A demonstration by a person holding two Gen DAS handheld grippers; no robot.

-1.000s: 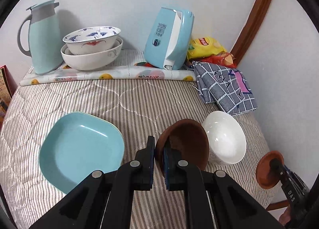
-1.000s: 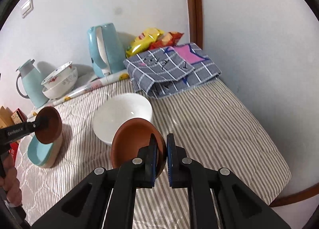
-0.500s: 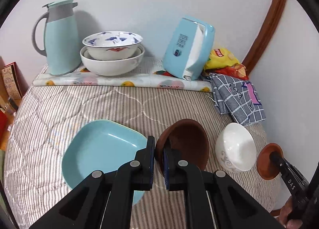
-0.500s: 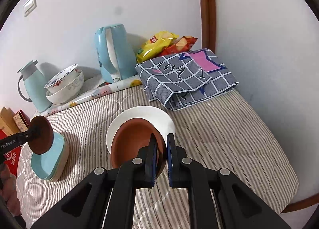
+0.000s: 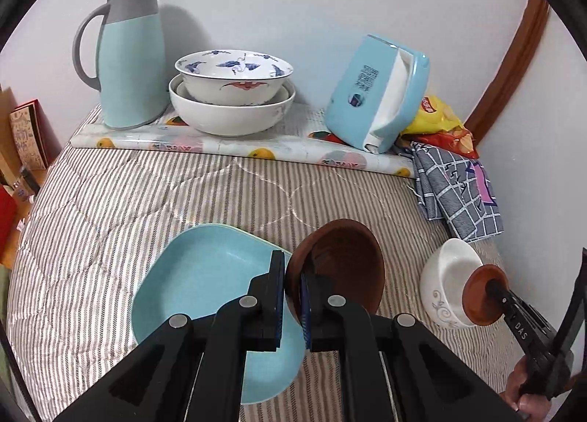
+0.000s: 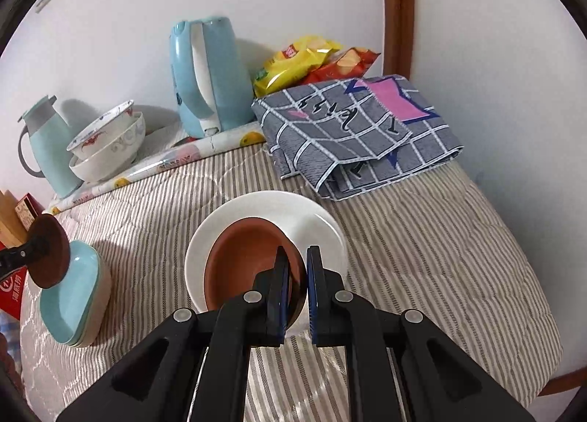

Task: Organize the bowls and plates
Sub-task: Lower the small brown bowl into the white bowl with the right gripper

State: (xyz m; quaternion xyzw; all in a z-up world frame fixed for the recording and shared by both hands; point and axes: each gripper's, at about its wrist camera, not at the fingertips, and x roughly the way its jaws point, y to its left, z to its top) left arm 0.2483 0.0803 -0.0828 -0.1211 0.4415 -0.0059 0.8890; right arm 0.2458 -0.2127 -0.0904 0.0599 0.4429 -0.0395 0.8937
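Observation:
My left gripper (image 5: 292, 271) is shut on the rim of a brown bowl (image 5: 345, 260), held above the striped table beside the stacked light-blue square plates (image 5: 209, 275). My right gripper (image 6: 298, 262) is shut on the rim of a second brown bowl (image 6: 245, 260), which hangs over the mouth of the white bowl (image 6: 312, 216). In the left wrist view that brown bowl (image 5: 480, 293) covers the opening of the white bowl (image 5: 440, 282). In the right wrist view the left hand's brown bowl (image 6: 51, 257) hovers over the blue plates (image 6: 73, 304).
Along the back wall stand a light-blue thermos jug (image 5: 128, 58), two nested patterned bowls (image 5: 231, 91), a blue kettle (image 6: 209, 77) and snack bags (image 6: 308, 58). A folded checked cloth (image 6: 359, 128) lies at the right. Boxes (image 5: 25, 135) sit off the table's left edge.
Both grippers have moved with their brown bowls: the right one has come over the white bowl's mouth, the left one has shifted so the blue plates sit nearer under it.

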